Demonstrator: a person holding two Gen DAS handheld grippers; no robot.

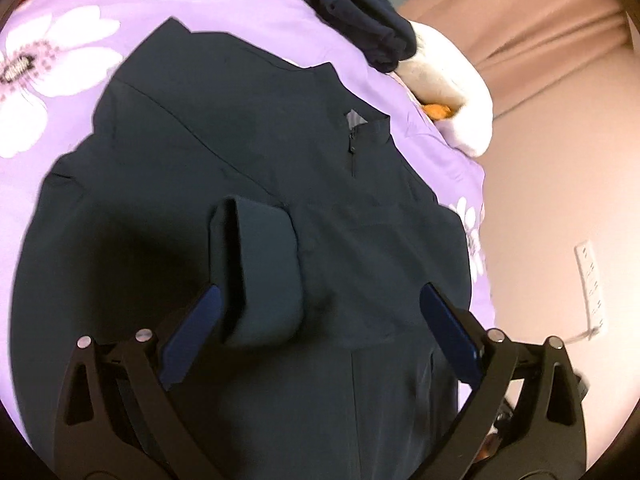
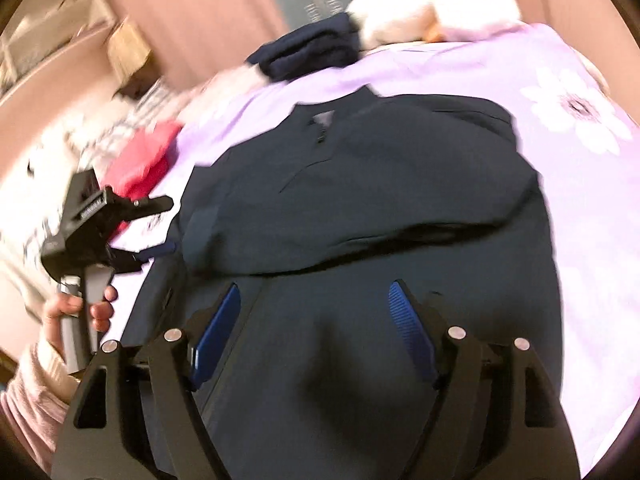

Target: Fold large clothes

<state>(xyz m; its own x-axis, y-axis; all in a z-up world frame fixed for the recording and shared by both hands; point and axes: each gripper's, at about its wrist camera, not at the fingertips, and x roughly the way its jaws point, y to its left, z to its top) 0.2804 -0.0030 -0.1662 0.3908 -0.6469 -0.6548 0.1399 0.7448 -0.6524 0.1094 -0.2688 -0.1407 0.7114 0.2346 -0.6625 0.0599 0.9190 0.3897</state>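
A dark navy zip jacket [image 1: 248, 152] lies spread front-up on a purple flowered bedsheet [image 1: 72, 8]. In the left wrist view my left gripper [image 1: 320, 288] hangs open over its chest. A sleeve cuff [image 1: 260, 276] lies between the jaws, close to the left finger [image 1: 192, 332], and nothing presses on it. In the right wrist view my right gripper [image 2: 314, 292] is open above the jacket's [image 2: 400, 160] lower body, holding nothing. One sleeve [image 2: 360, 224] is folded across the chest just beyond its tips. At the jacket's left edge the left gripper [image 2: 170, 224] is open, held by a hand [image 2: 80, 308].
A folded dark garment [image 1: 360, 16] and a white pillow [image 1: 448, 84] sit at the bed's head. Red cloth [image 2: 140, 160] lies left of the jacket. The bed edge drops off on the right of the left wrist view, toward a white power strip [image 1: 590, 280].
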